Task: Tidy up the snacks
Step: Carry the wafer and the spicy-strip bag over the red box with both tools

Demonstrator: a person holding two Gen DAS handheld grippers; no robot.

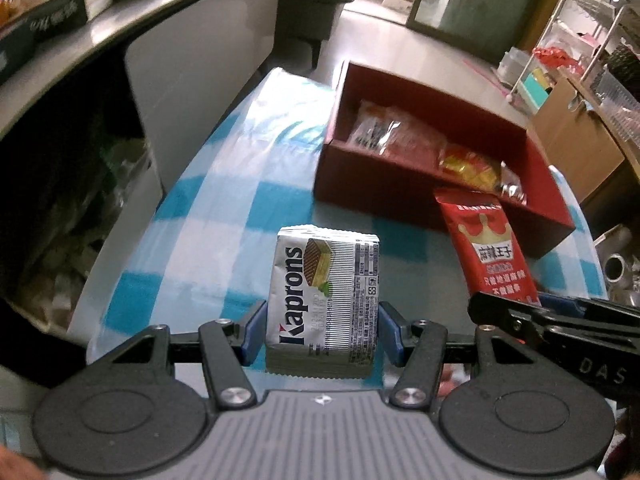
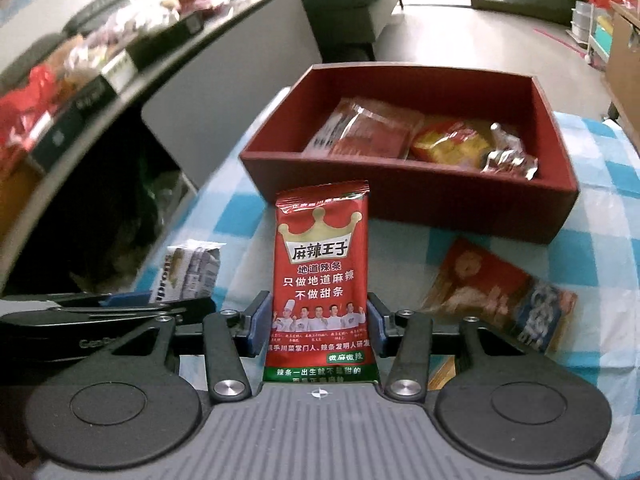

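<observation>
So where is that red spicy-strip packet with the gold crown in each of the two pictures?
Left wrist view: the red packet stands at right, held by the other hand's tongs.
Right wrist view: the same packet fills the centre, clamped between this camera's tongs.
Shared landmark: the dark red box just behind it.

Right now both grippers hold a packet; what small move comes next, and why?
Probably carry the right gripper, shut on the red crown-printed snack pouch, forward over the dark red open box and release. The box sits just ahead, already holds packets, and has bare floor at its near-left corner. The white Kaprons wafer packet can follow.
</observation>
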